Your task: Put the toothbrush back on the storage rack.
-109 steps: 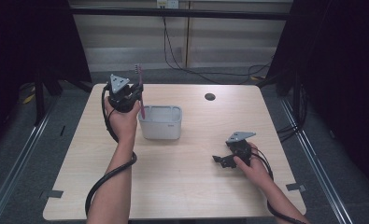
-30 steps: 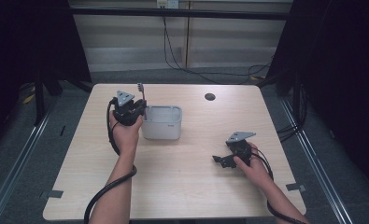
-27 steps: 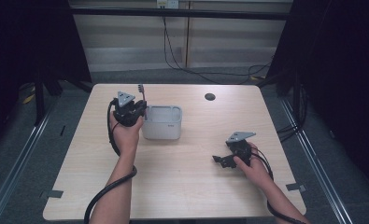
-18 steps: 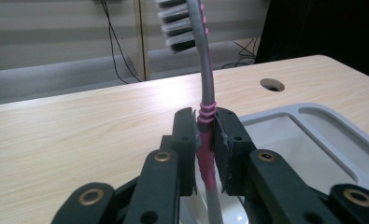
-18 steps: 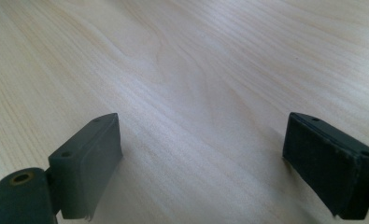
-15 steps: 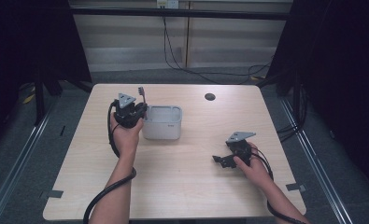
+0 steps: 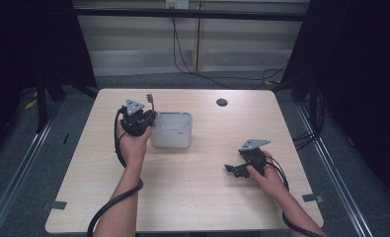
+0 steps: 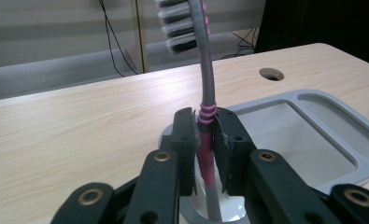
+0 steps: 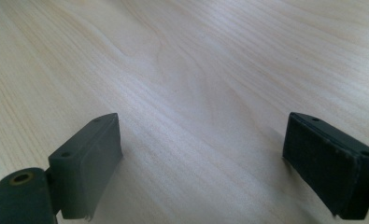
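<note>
A grey and pink toothbrush (image 8: 207,74) stands upright, bristles (image 7: 149,98) on top, and my left gripper (image 8: 204,140) is shut on its pink-ringed handle. The handle's lower end goes down into a round cup opening (image 8: 195,212) at the left end of a grey plastic holder (image 7: 173,130). In the high view my left gripper (image 7: 142,119) sits right against that holder's left side. My right gripper (image 7: 233,170) rests low over the table at the right, open, and in its own view my right gripper (image 9: 203,142) has bare wood between the jaws.
The holder (image 8: 313,135) has a shallow rectangular tray part to the right of the cup. A round cable hole (image 7: 221,102) lies in the table (image 7: 197,197) behind it. Cables trail from both grippers toward the near edge.
Since the earliest frame my left hand has come down with the toothbrush to the holder's left end. Over the last second nothing moved. The right gripper stayed put.
</note>
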Tool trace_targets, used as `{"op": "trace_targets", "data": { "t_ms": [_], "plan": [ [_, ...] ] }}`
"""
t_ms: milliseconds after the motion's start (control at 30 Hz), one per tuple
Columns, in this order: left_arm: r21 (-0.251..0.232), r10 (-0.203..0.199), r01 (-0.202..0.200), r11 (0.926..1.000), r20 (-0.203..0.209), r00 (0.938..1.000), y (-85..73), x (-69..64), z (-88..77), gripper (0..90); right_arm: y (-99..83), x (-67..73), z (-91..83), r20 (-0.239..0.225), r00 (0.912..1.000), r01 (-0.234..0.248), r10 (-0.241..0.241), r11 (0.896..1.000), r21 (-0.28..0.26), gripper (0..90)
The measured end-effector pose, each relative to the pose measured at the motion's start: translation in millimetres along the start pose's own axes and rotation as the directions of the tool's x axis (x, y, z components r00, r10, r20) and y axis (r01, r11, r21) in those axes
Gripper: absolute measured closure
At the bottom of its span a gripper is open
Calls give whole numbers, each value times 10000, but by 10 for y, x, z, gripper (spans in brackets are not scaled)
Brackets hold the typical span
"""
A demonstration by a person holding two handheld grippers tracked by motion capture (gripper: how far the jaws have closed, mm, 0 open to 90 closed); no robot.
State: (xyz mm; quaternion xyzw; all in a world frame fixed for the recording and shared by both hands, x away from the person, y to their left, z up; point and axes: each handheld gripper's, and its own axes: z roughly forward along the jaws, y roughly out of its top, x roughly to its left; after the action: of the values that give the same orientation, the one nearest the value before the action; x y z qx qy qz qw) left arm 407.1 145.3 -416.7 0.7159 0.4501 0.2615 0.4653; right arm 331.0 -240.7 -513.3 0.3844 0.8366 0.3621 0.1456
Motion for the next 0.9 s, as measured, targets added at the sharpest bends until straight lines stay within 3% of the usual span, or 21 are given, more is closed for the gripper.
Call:
{"op": "trace_targets", "data": {
  "t_ms": [900],
  "plan": [
    [585, 232, -238, 9980, 109, 9997, -62, -12, 36, 781, 0, -1, 0, 0, 10000, 15, -15, 10000, -4, 110]
  ]
}}
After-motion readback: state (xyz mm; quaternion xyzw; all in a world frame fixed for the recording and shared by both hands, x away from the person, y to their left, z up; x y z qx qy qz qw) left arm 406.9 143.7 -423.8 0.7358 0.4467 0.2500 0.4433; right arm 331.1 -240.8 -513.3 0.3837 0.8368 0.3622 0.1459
